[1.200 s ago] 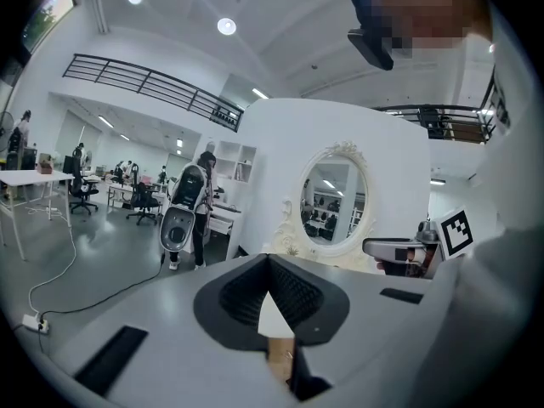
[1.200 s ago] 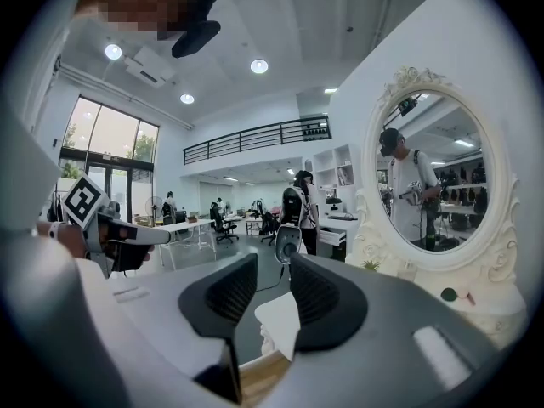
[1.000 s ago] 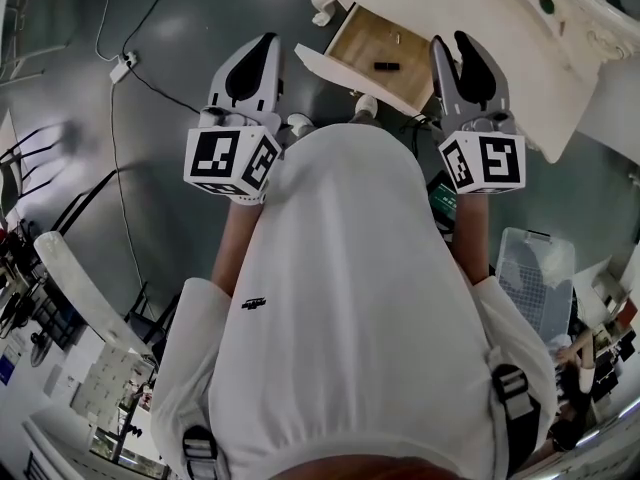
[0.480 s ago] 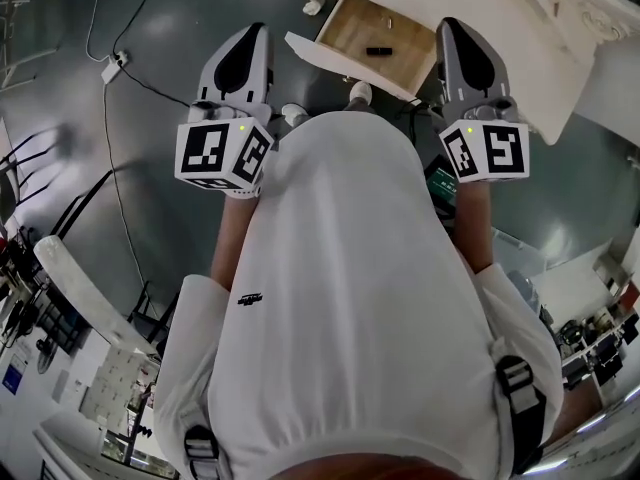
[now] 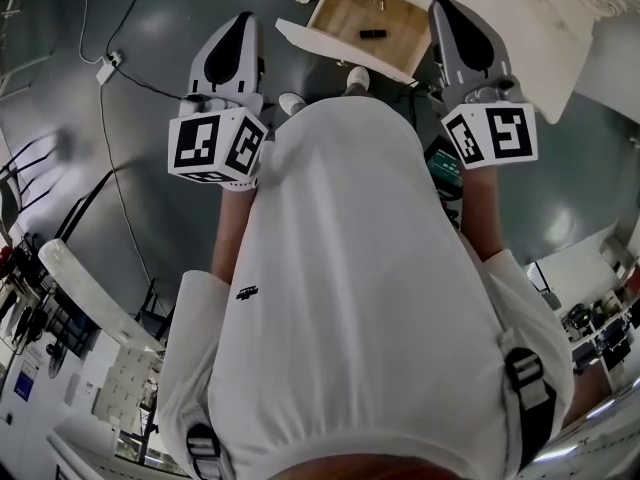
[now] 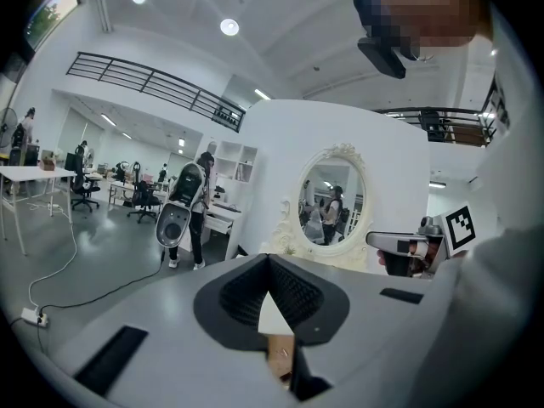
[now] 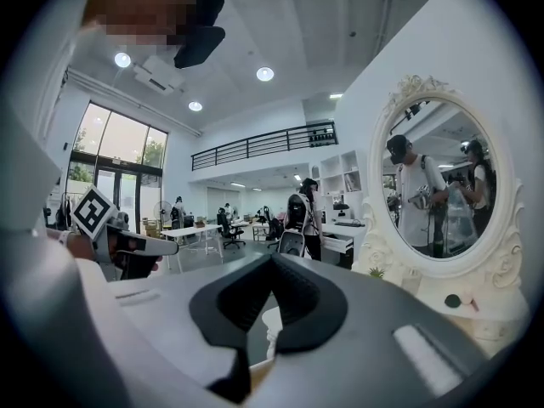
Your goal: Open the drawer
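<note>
Closest to the camera, the head view shows one person in a white shirt (image 5: pixel 350 298) holding two grippers forward, one in each hand; each carries one cube with square markers, so two cubes, the left one (image 5: pixel 215 146) and the right one (image 5: pixel 490 136).

The left gripper (image 5: pixel 240 26) has its tongs clenched; in the left gripper view the tips meet at a point and grip nothing, and only a sliver of pale wood and white board shows through the gap lower down.

The right gripper (image 5: pixel 450 13) has its tongs closing right home; in the right gripper view the tips meet with nothing between them, so both are empty.

Just past the shirt, two light shoes (image 5: pixel 292 102) stand on the grey floor (image 5: pixel 160 28); to the left on that floor lie one dark cable (image 5: pixel 112 178) and one white power strip (image 5: pixel 106 69).

Beyond the shoes, one drawer (image 5: pixel 345 13) is pulled well out of the white table (image 5: pixel 520 43), its white front towards the person and its wooden bottom bare to the camera; two small things lie in it, one short black piece (image 5: pixel 372 34) and one tiny pale piece (image 5: pixel 381 5), well apart from each other.

Both tongs are on the near side of the drawer, the left well to its left, the right by its right corner; neither visibly touches it.

Farther off, one oval mirror (image 7: pixel 438 181) in a carved white frame stands on the table; behind it lies an open office with desks, chairs and several people.
</note>
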